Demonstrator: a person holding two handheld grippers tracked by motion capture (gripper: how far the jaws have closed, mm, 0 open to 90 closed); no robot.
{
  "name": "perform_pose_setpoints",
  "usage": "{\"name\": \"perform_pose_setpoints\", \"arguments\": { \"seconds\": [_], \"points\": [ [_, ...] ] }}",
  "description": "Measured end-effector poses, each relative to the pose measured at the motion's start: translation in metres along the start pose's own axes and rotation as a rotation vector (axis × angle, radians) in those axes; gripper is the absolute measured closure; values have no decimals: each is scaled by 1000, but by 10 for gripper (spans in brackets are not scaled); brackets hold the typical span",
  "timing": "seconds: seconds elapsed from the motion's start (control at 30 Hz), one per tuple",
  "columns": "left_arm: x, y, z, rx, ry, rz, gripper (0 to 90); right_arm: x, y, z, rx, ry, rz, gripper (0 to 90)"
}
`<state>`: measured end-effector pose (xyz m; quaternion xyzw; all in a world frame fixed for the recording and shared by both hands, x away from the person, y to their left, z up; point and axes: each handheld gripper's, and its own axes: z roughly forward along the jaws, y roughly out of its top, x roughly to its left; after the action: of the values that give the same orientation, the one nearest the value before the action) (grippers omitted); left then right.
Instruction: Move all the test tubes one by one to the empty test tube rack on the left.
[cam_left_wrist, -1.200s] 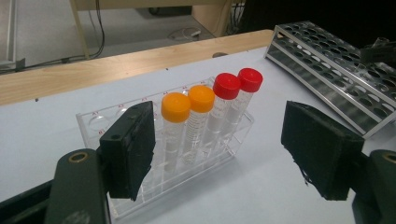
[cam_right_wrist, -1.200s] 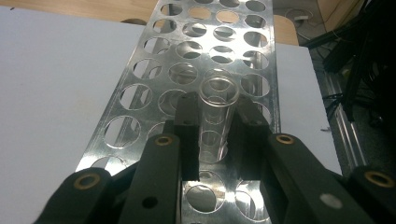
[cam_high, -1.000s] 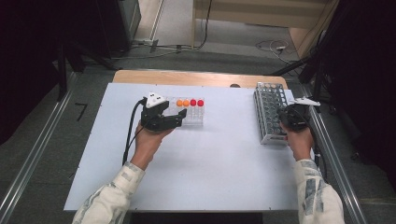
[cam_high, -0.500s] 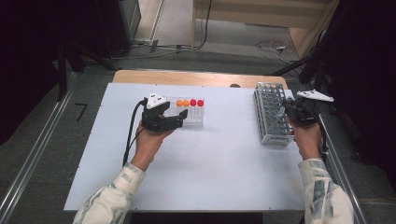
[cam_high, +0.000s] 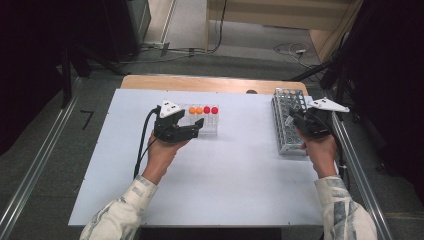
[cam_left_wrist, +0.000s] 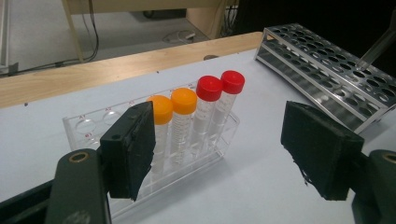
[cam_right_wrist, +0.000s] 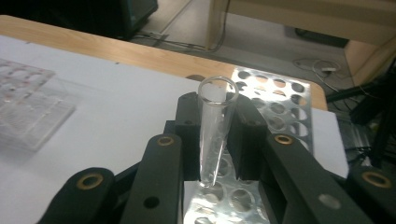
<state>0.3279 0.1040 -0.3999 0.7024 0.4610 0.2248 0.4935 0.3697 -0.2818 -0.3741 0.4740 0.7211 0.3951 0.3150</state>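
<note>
glass tube (cam_right_wrist: 215, 130): clamped upright in my right gripper (cam_right_wrist: 215, 140), above the metal rack (cam_high: 289, 120) | my left gripper (cam_left_wrist: 219, 154): jaws apart, nothing held, facing the clear rack (cam_left_wrist: 93, 126) of capped tubes (cam_left_wrist: 196, 116) | white table (cam_high: 225, 180)

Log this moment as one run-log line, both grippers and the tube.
right gripper: shut on glass tube, above metal rack | left gripper: open, at capped-tube rack
</note>
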Motion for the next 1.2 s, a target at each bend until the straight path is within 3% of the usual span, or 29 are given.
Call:
{"name": "perform_pose_setpoints", "arguments": {
  "seconds": [0.5, 0.93, 1.2],
  "points": [
    [-11, 1, 1, -3, -29, 5, 269, 68, -4, 4, 1, 178, -76, 729],
    [-40, 0, 10, 19, -139, 35, 329, 137, -22, 21, 36, 322, -134, 728],
    [-49, -2, 17, 46, -203, 37, 475, 170, -28, 28, 31, 340, -172, 728]
  ]
}}
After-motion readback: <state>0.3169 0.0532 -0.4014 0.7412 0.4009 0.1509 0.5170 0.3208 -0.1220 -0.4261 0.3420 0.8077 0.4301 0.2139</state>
